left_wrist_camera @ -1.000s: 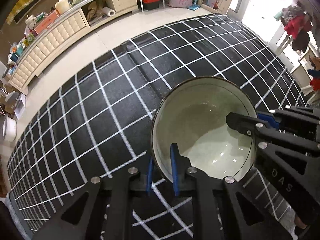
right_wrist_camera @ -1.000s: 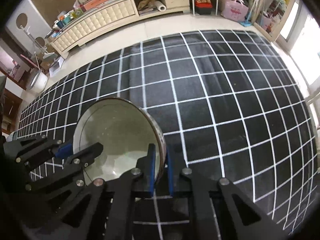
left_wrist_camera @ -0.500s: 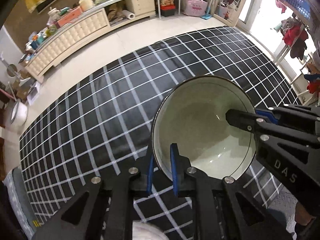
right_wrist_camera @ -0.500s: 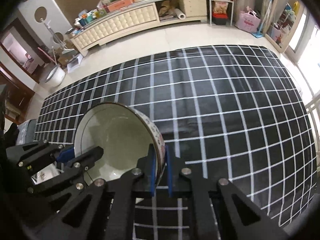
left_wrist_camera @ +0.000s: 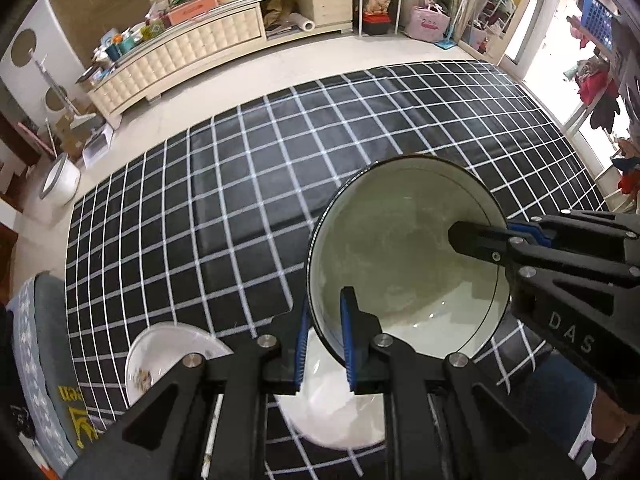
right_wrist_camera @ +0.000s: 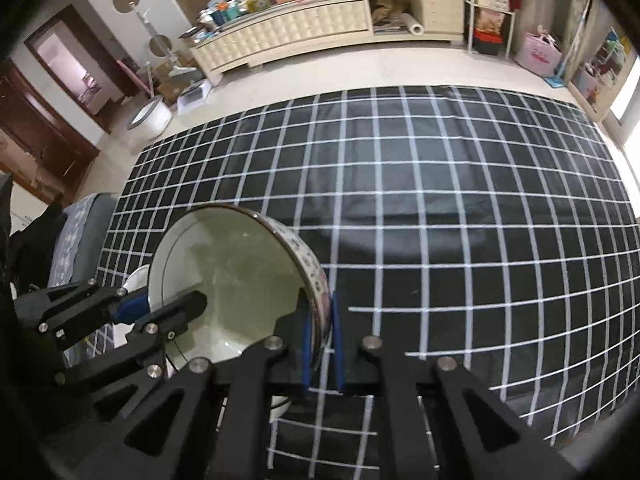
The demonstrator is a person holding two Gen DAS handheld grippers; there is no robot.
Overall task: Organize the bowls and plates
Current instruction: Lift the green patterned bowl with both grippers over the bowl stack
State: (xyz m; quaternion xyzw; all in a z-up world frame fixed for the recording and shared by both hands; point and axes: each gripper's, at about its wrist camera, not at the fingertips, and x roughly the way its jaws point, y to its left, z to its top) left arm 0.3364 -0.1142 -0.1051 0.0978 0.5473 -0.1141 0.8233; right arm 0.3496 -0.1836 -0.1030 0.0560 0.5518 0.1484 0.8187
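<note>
Gripping the same big bowl (left_wrist_camera: pixel 404 256) from two sides, so both grippers are pinched down narrow on its rim. The left gripper (left_wrist_camera: pixel 324 344) has one blue pad inside the bowl and the other outside, clamped on the wall at the edge nearest its camera. The right gripper (right_wrist_camera: pixel 320 344) does the same on the opposite side, with the bowl's patterned outer wall sitting right between its pads. In the left wrist view the right gripper comes in from the right side with one finger reaching over the rim into the bowl; in the right wrist view the left gripper shows up at the lower left doing the mirror thing.

The bowl is pale greenish white inside with a thin dark rim line, and it's held up off the black tablecloth with the white grid (left_wrist_camera: pixel 240 200), tilted so the inside faces the cameras.

Below the left gripper, close under its fingers, there's a white plate (left_wrist_camera: pixel 336 412) on the cloth, partly hidden by the gripper body. Just left of that is a smaller white dish with a floral print (left_wrist_camera: pixel 160 356), also partly covered. Can't tell if those two touch each other.

Way beyond the grippers, past the far edge of the cloth, a cream sideboard (right_wrist_camera: pixel 300 36) with lots of clutter on top runs along the wall.
</note>
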